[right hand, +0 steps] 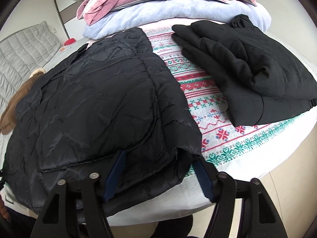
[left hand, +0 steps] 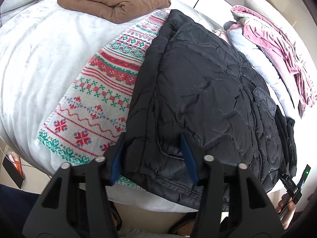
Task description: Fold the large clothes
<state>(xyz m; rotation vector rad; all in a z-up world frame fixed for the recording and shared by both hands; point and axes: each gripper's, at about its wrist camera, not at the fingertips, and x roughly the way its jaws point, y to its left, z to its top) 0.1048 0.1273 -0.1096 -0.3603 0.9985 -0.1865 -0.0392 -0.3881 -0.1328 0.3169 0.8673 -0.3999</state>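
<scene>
A black quilted puffer jacket point(left hand: 198, 91) lies flat on a red-and-green patterned blanket point(left hand: 99, 91) on the bed. Its hem hangs at the bed's near edge. My left gripper point(left hand: 153, 155) stands open over the hem's left corner, with jacket fabric between its blue pads point(left hand: 188, 156). In the right wrist view the same jacket point(right hand: 95, 103) fills the left half. My right gripper point(right hand: 160, 168) is open astride the hem's right corner, one pad on the jacket and the other just past its edge on the blanket point(right hand: 208, 109).
A folded brown garment point(left hand: 111, 2) sits at the far left of the bed. A folded black garment point(right hand: 247, 69) lies right of the jacket. Pink and pale blue bedding point(right hand: 158, 6) is piled at the back. The person's sandalled feet point(left hand: 184, 228) stand below the bed edge.
</scene>
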